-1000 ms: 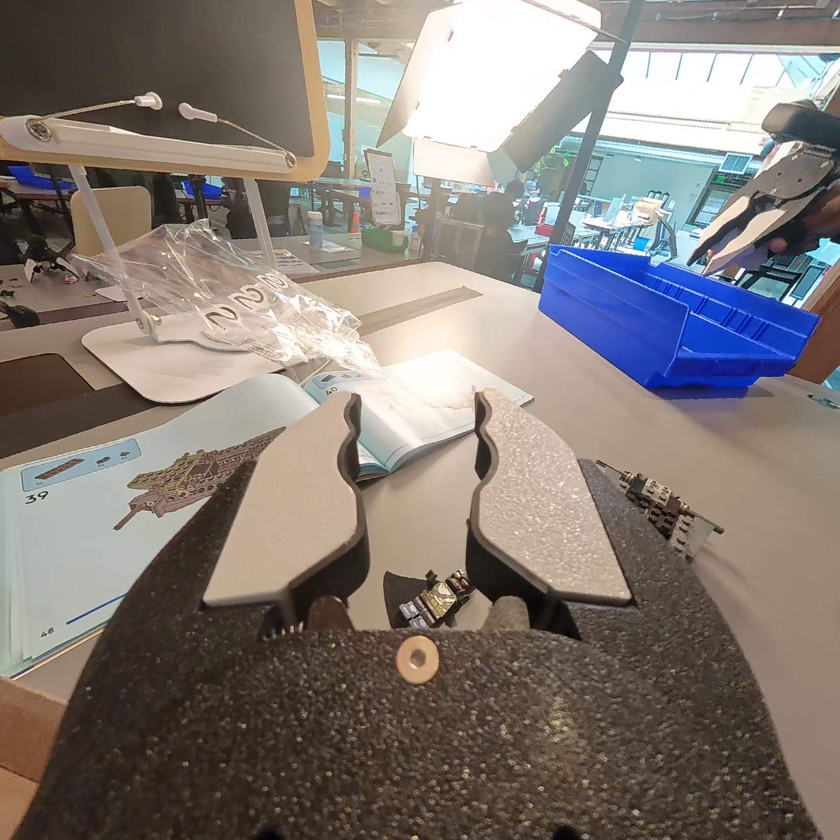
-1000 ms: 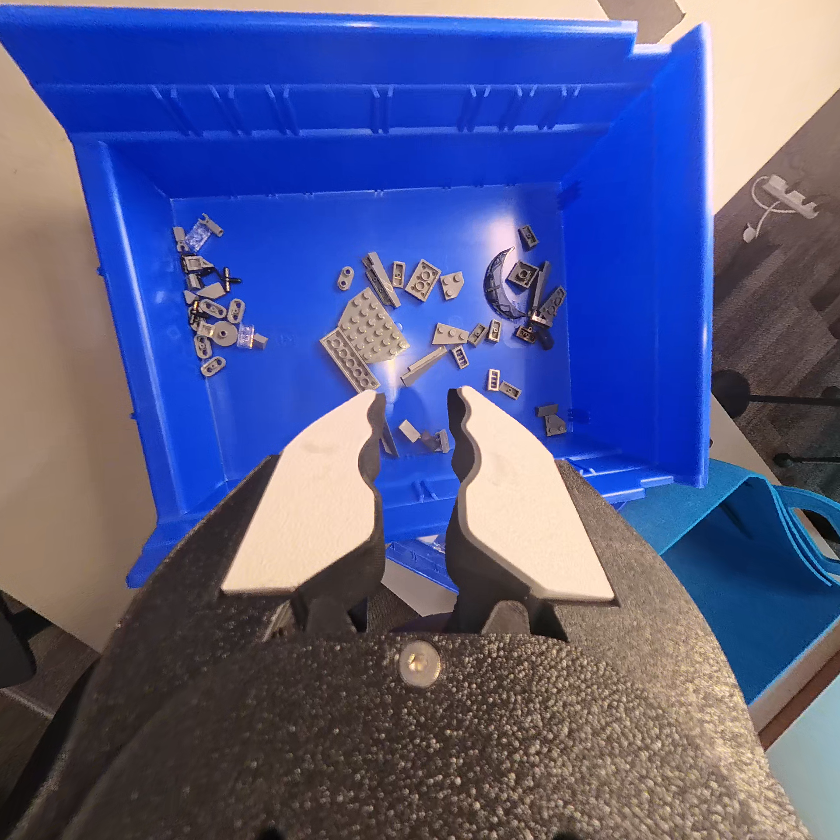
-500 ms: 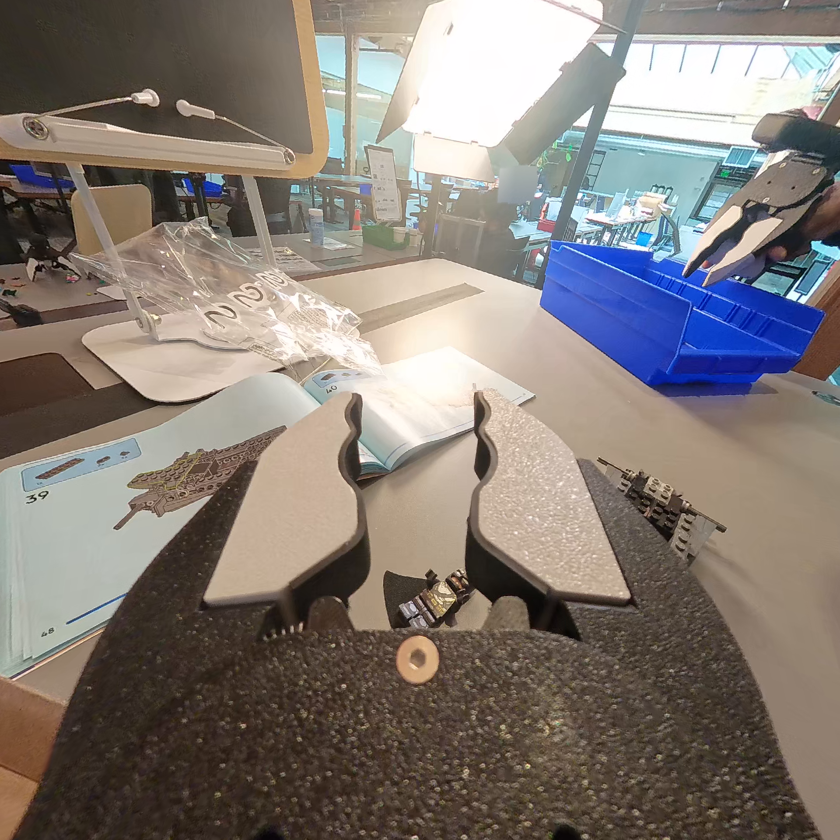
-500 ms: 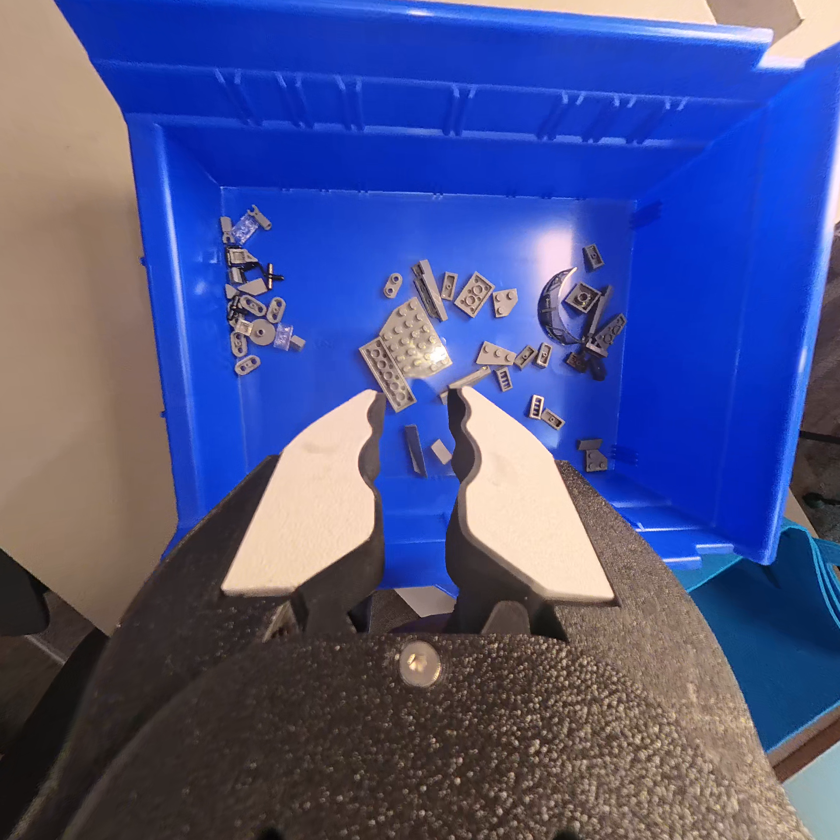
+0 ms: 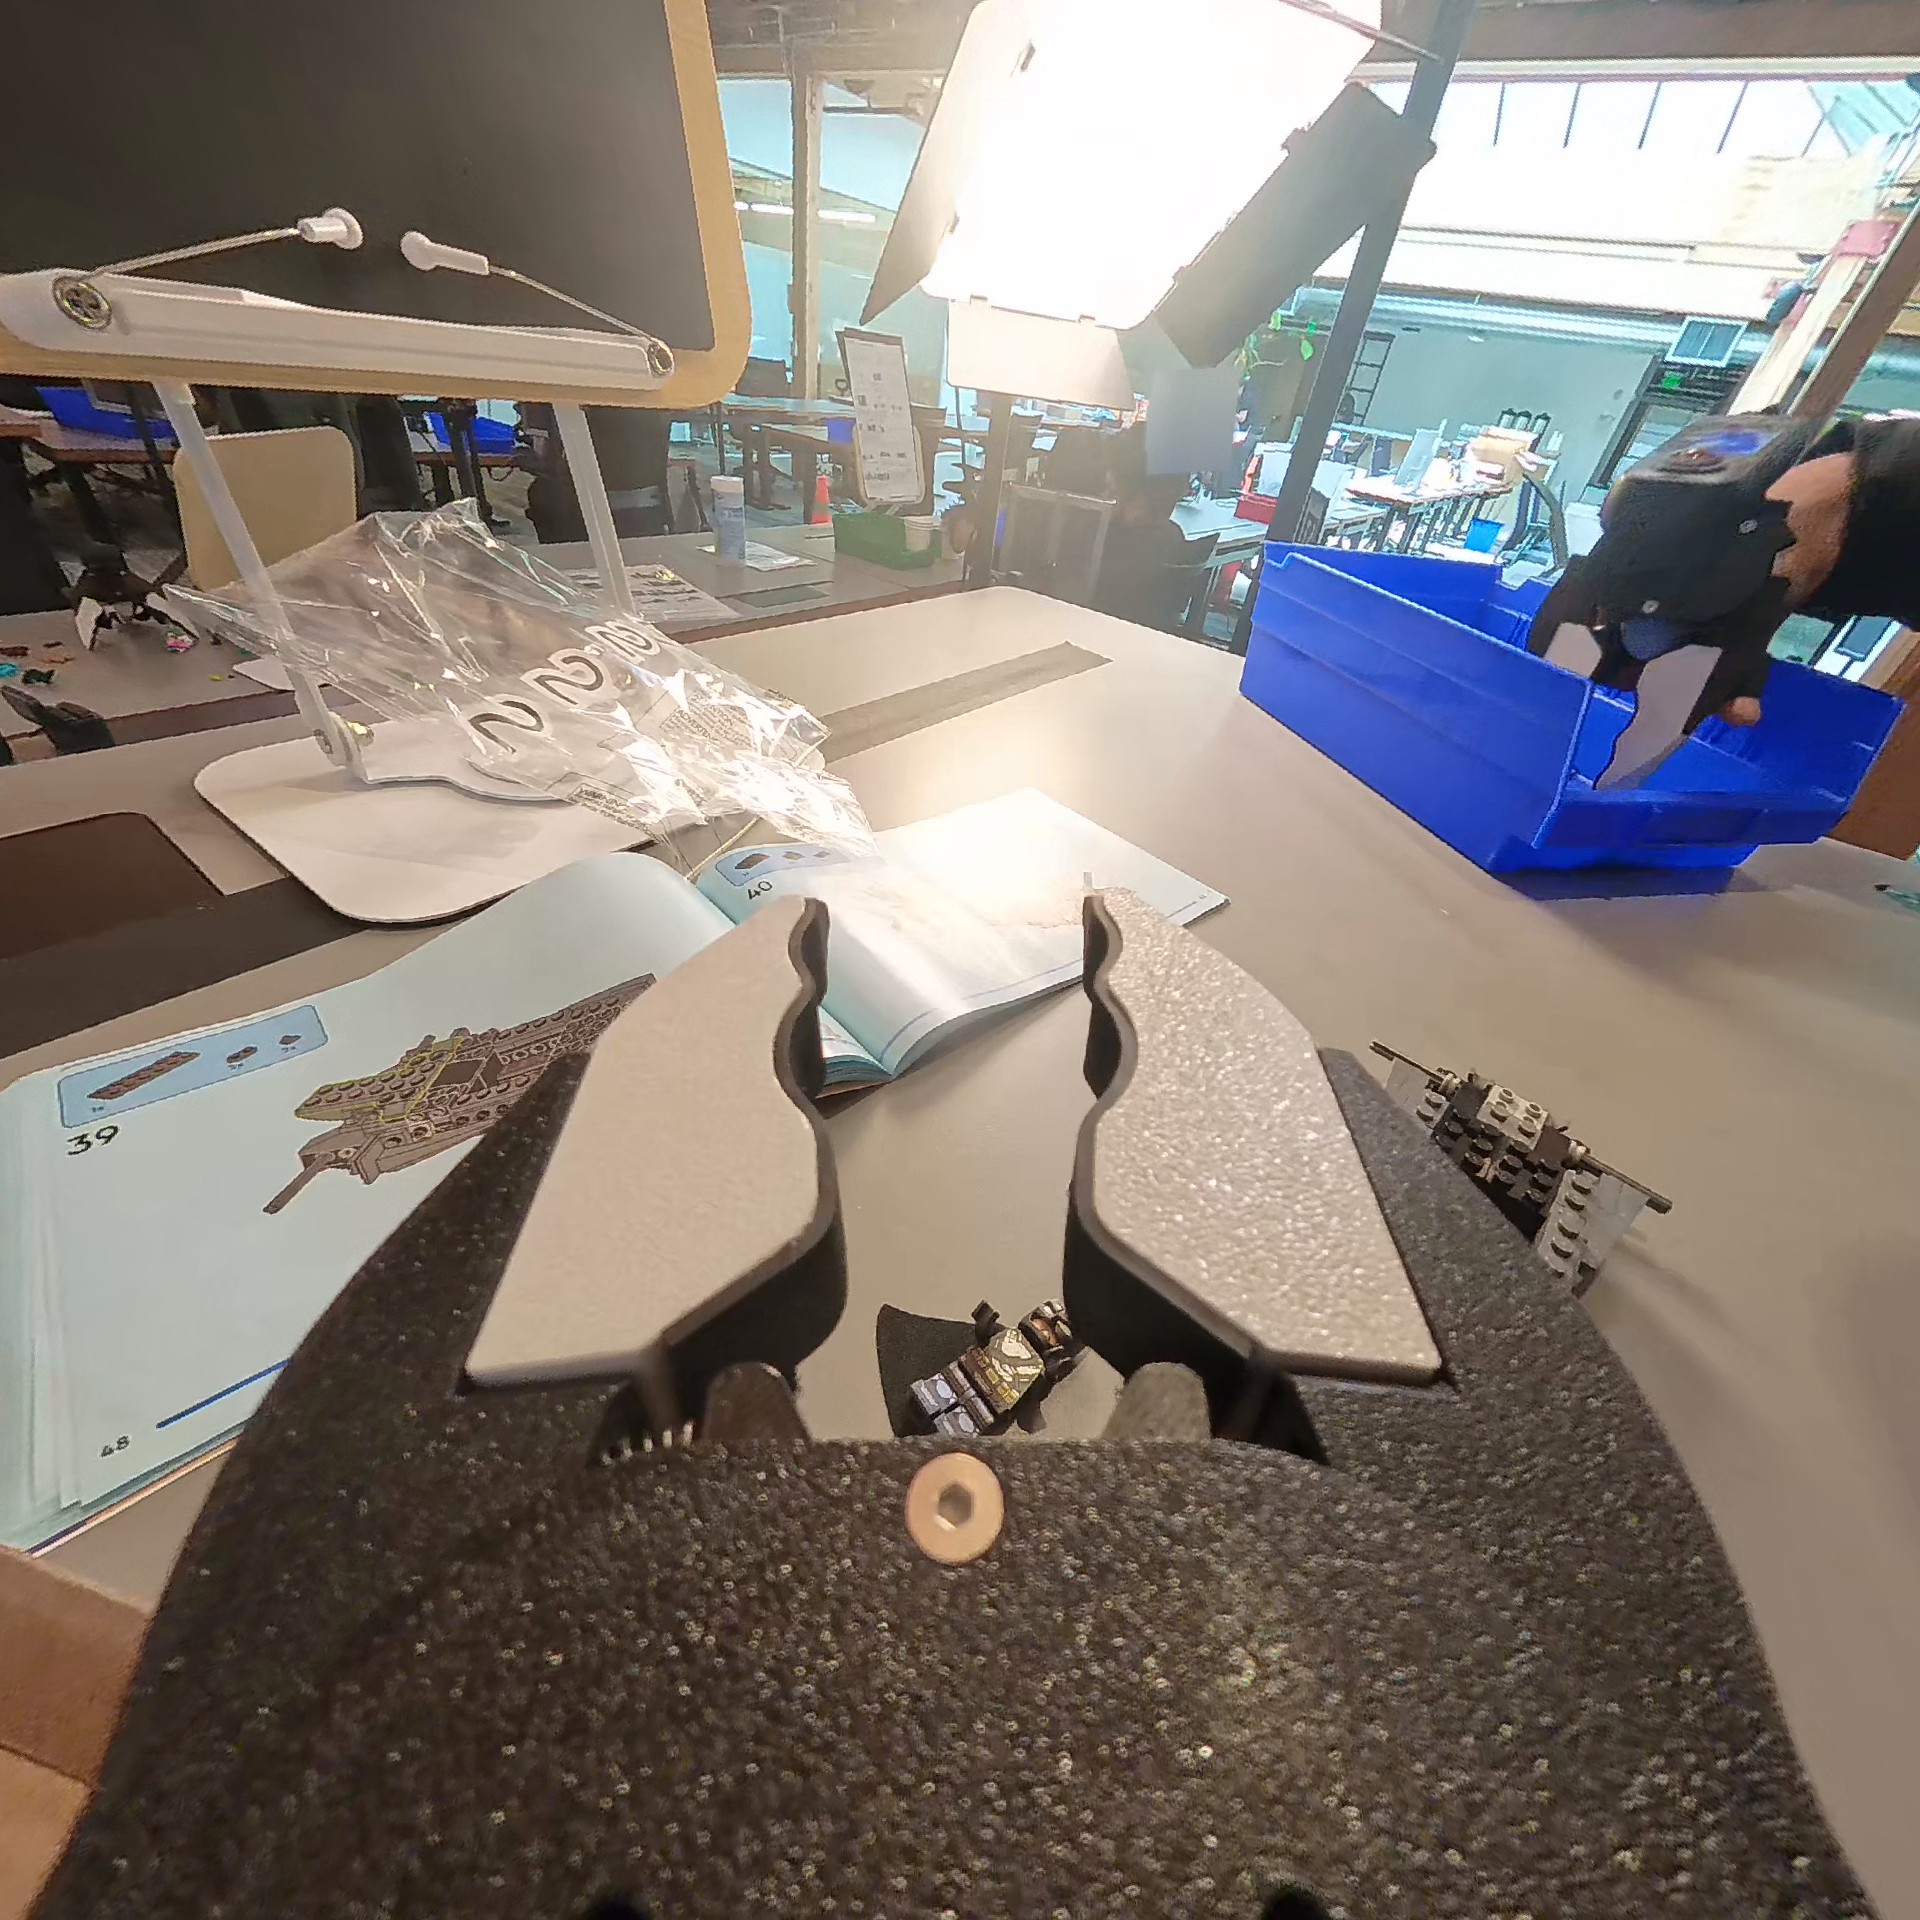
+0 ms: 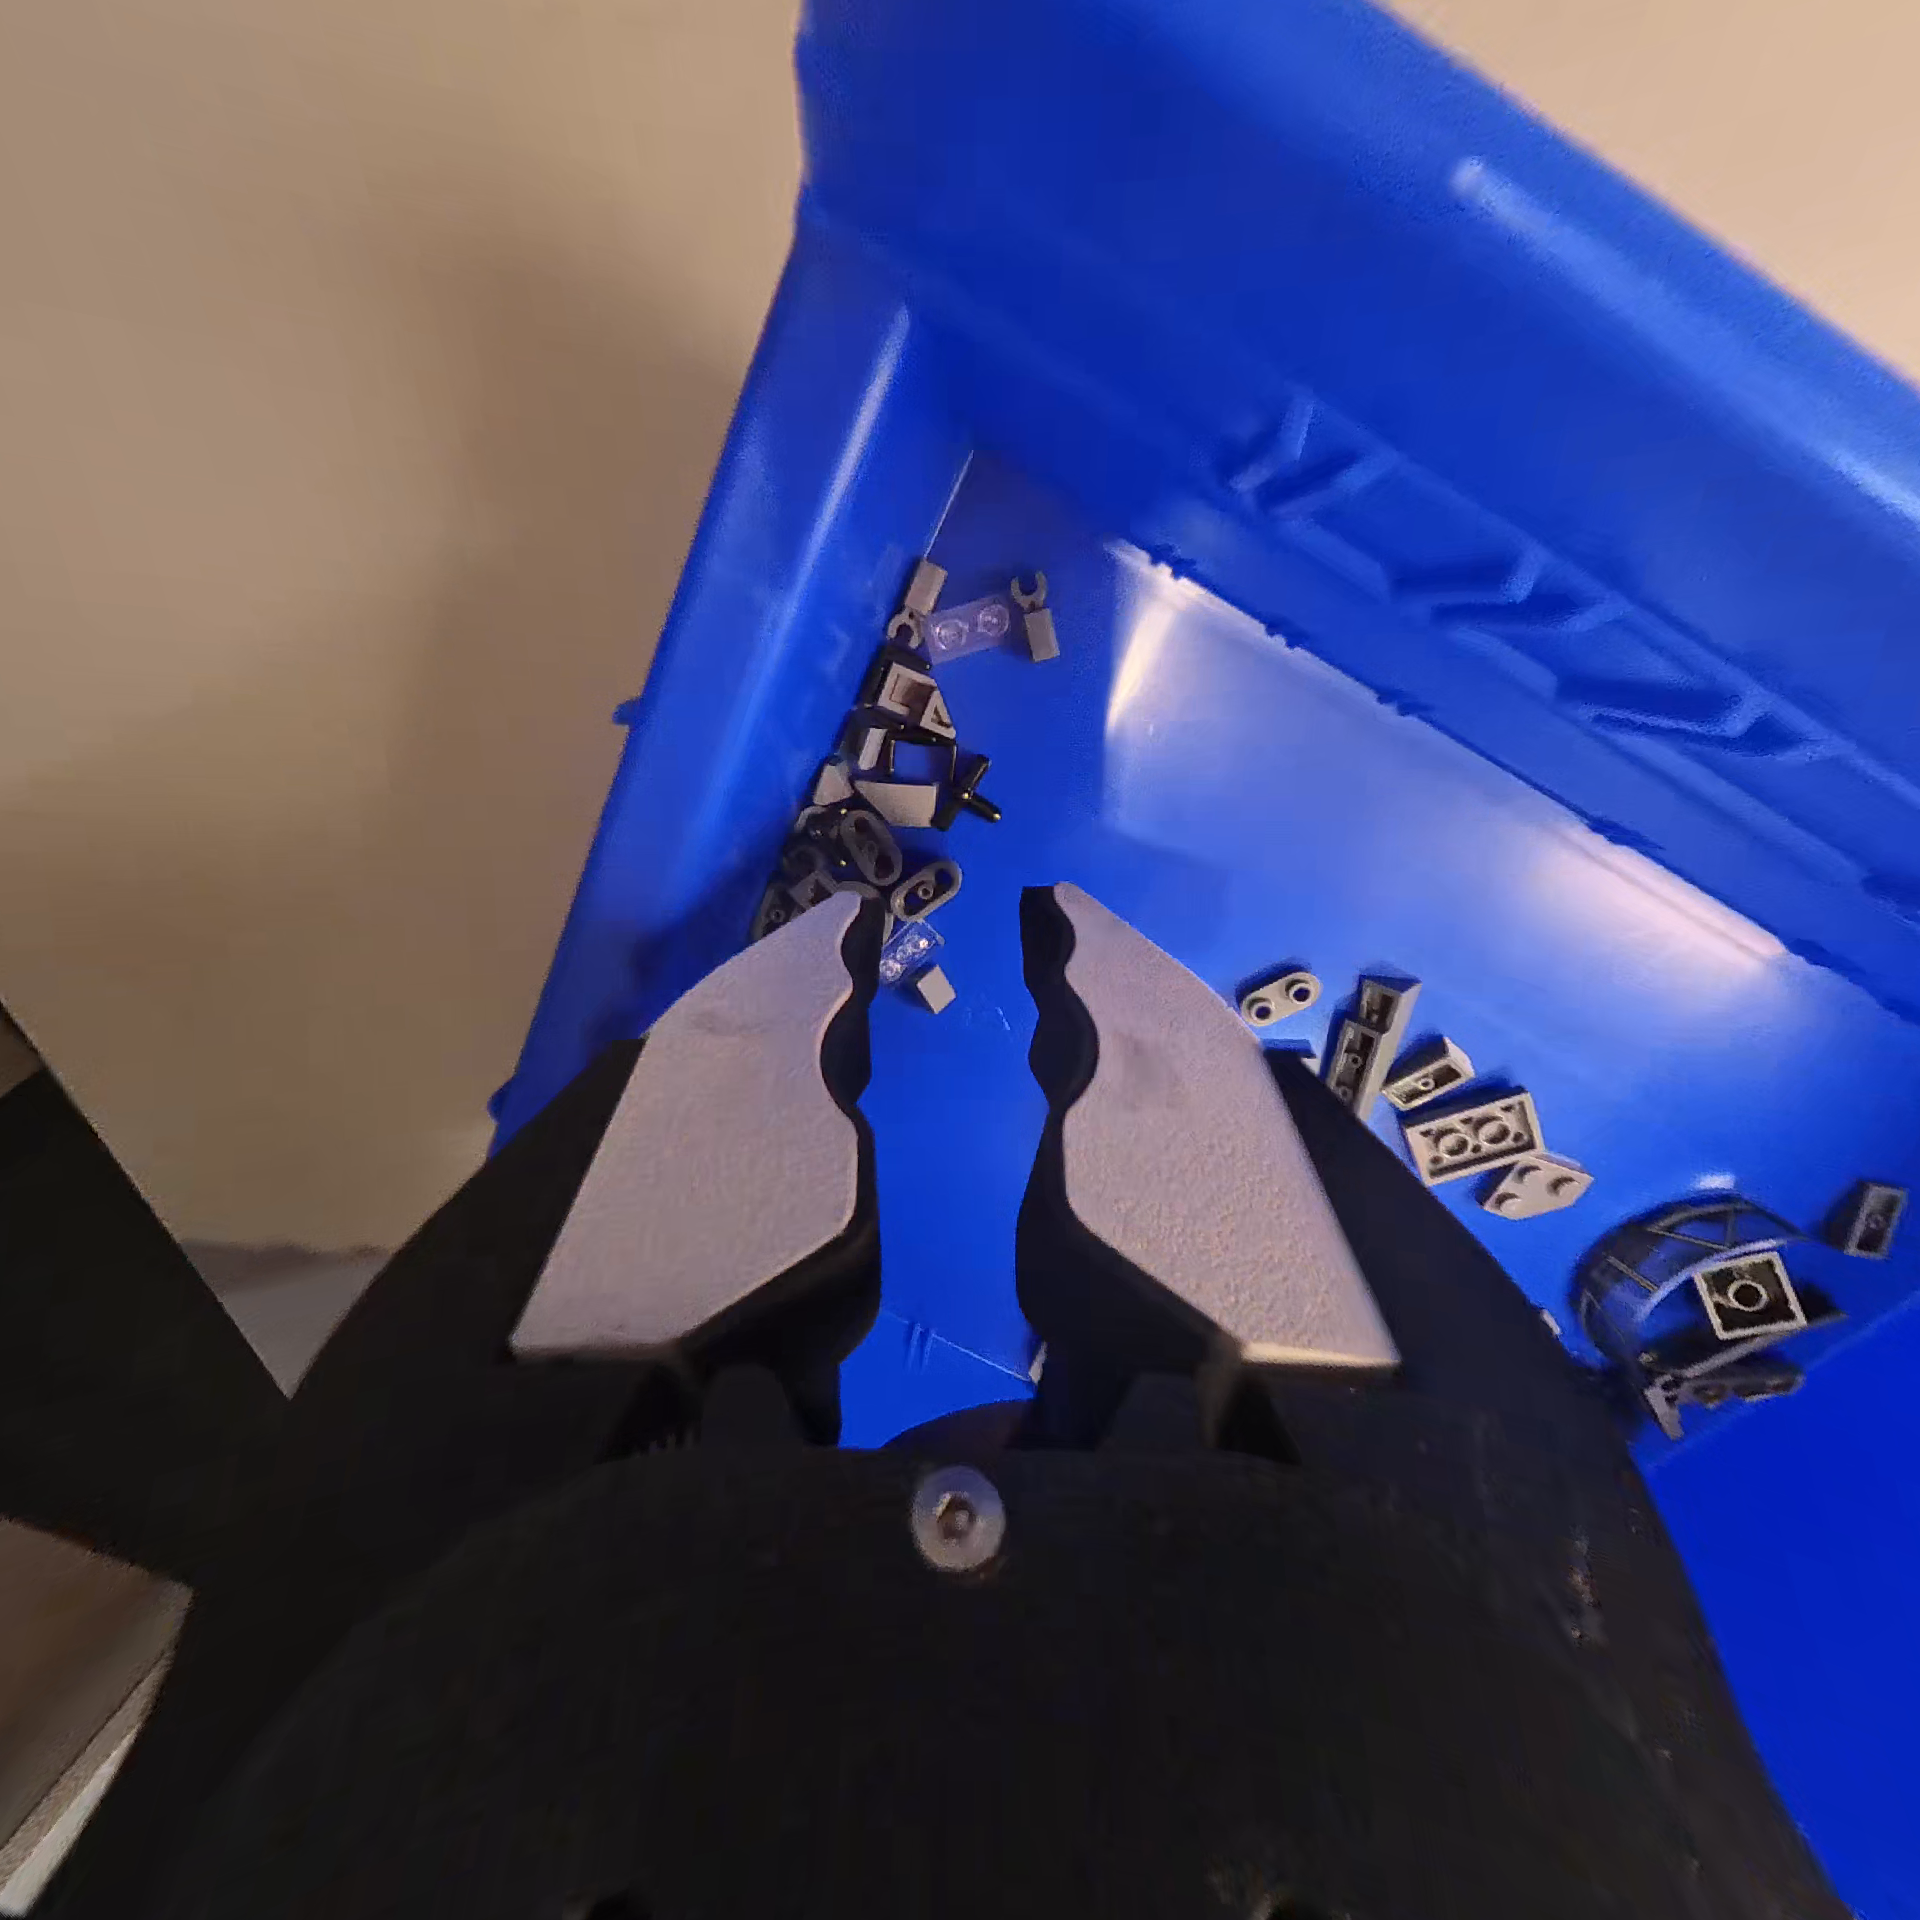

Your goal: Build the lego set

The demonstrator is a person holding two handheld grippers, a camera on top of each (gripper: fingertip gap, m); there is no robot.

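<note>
As the right gripper has dropped low into the blue bin — jaws spread, empty, beside the small grey bricks at its left wall — the left gripper hangs open over the instruction booklet on the surface.

A grey table fronts an open workshop — a bright studio light panel on a black stand, distant worktables, daylit high windows.
</note>
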